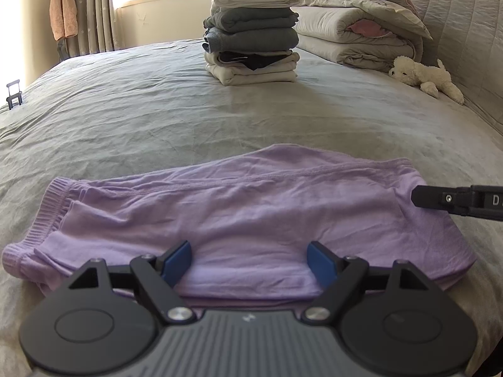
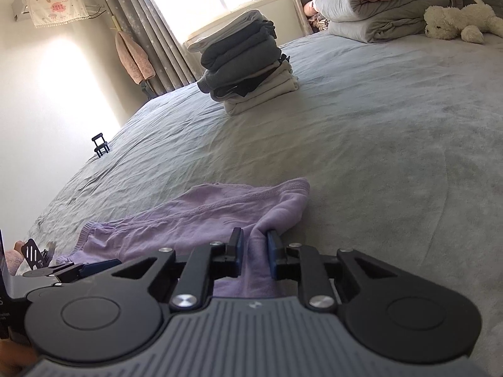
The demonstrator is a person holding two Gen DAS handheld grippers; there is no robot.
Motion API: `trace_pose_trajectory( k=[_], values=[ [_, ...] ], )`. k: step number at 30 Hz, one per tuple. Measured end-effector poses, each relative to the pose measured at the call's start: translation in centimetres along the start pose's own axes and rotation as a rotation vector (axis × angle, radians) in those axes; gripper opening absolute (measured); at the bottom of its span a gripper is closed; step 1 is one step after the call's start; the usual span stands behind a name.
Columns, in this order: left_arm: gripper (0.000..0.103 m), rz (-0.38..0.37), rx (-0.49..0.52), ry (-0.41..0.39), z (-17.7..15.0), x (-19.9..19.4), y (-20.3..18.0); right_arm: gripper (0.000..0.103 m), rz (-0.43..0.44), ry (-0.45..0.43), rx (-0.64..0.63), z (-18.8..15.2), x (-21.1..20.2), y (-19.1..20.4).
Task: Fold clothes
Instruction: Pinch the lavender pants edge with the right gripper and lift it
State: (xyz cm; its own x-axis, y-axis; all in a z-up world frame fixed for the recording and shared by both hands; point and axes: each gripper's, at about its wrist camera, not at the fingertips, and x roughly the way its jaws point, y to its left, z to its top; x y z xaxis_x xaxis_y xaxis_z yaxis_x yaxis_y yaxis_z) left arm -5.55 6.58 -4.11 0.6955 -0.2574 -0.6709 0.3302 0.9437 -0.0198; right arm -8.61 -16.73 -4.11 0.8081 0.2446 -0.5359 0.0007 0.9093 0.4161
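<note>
A lilac garment (image 1: 251, 207) with ribbed cuffs lies folded lengthwise across the near part of the grey bed (image 1: 141, 110). My left gripper (image 1: 248, 259) stands open at the garment's near edge, and the cloth lies flat between its blue pads. At the garment's right end, one black finger of my right gripper (image 1: 440, 199) reaches in from the side. In the right wrist view the right gripper (image 2: 254, 245) is shut on a bunched fold of the lilac garment (image 2: 201, 216). The left gripper (image 2: 91, 267) shows at the lower left there.
A tall stack of folded clothes (image 1: 251, 37) stands mid-bed, with folded quilts (image 1: 355, 25) and a white plush dog (image 1: 427, 75) by the headboard on the right. A small black stand (image 1: 14, 94) sits at the bed's left edge. Curtains and a window lie beyond.
</note>
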Motion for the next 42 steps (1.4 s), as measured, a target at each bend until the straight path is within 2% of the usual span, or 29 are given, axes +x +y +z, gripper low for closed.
trace_pose_trajectory(
  k=[3,6,7,10,13,15,20,24,32,33,34,39,42],
  values=[
    [0.082,0.001,0.002,0.000,0.0,0.0,-0.1,0.024,-0.014,0.046,0.055,-0.3,0.9,-0.9],
    [0.082,0.001,0.003,0.000,-0.1,0.0,-0.1,0.027,0.009,0.045,0.081,-0.1,0.9,-1.2],
    [0.082,0.001,0.004,0.000,-0.1,0.0,-0.1,0.027,0.009,0.036,0.060,-0.1,0.8,-0.9],
    [0.082,0.001,0.003,0.001,-0.1,-0.1,-0.1,0.016,0.008,-0.006,0.005,0.1,0.1,0.0],
    [0.082,-0.001,0.002,0.001,-0.1,0.0,-0.1,0.016,0.021,-0.044,-0.027,0.3,-0.5,0.6],
    [0.082,-0.002,0.002,0.001,-0.1,0.0,0.0,0.016,0.016,-0.029,-0.022,0.3,-0.2,0.5],
    [0.083,-0.003,0.002,0.004,0.0,0.0,0.0,0.022,0.004,0.043,0.063,-0.2,1.2,-1.0],
    [0.083,-0.004,0.004,0.005,0.0,0.0,0.0,0.035,0.016,0.030,0.094,0.0,0.8,-1.4],
    [0.083,-0.005,0.007,0.007,0.0,-0.1,0.0,0.035,0.022,0.009,0.126,0.2,0.5,-1.9],
    [0.083,-0.005,0.008,0.007,0.0,-0.1,0.0,0.029,0.014,0.005,0.126,0.3,0.5,-1.9],
    [0.083,-0.005,0.008,0.008,0.0,-0.1,0.0,0.015,0.003,0.000,0.123,0.3,0.4,-2.0],
    [0.083,-0.007,0.010,0.009,0.0,-0.1,0.0,0.013,-0.016,-0.022,0.126,0.5,0.1,-2.1],
    [0.083,-0.006,0.014,0.009,0.0,-0.1,-0.1,0.016,-0.035,0.001,0.154,0.3,0.8,-2.6]
  ],
)
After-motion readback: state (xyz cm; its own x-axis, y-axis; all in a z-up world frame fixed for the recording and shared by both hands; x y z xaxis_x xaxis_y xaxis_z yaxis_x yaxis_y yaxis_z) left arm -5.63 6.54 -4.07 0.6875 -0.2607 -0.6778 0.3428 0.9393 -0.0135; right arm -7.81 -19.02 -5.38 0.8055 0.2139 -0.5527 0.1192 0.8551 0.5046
